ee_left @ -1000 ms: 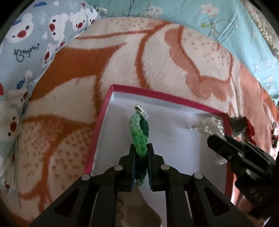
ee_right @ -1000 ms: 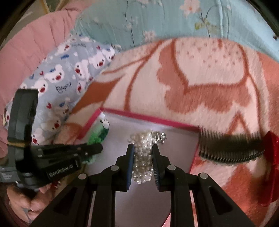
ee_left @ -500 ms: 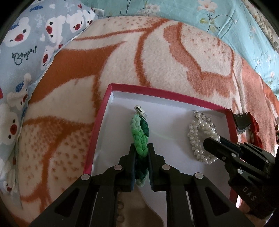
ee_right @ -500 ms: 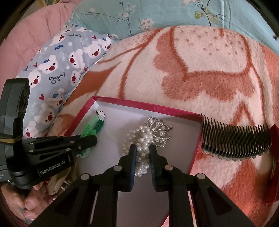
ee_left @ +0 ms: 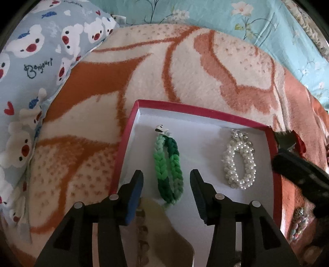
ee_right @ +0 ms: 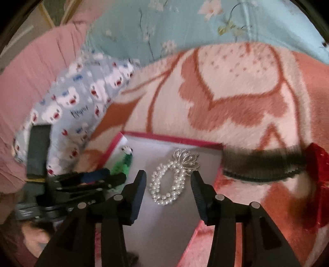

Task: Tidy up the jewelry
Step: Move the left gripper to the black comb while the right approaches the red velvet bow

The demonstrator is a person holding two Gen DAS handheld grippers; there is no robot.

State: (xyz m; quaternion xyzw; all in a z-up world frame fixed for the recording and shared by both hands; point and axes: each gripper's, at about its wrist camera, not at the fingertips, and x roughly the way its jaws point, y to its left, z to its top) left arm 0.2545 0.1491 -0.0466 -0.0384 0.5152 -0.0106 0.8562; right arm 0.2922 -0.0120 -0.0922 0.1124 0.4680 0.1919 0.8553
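A red-rimmed box (ee_left: 186, 108) with a white floor lies on the blanket. A green braided bracelet (ee_left: 169, 167) lies in its left part, a pearl bracelet (ee_left: 239, 162) in its right part. My left gripper (ee_left: 166, 185) is open, its fingers either side of the green bracelet's near end, not touching it. My right gripper (ee_right: 168, 189) is open around the pearl bracelet (ee_right: 171, 178), which lies free on the box floor (ee_right: 164, 226). The green bracelet (ee_right: 121, 165) shows partly behind the left gripper's body in the right wrist view.
A black hair comb (ee_right: 261, 164) with a red bow (ee_right: 316, 184) lies just right of the box. A bear-print pillow (ee_left: 30, 61) lies at the left, a floral turquoise sheet (ee_left: 226, 18) behind. A pale tag (ee_left: 164, 232) lies in the box's near part.
Both grippers have opened and let go: the green bracelet and the pearl bracelet now lie loose in the box. Both grippers have drawn back slightly.
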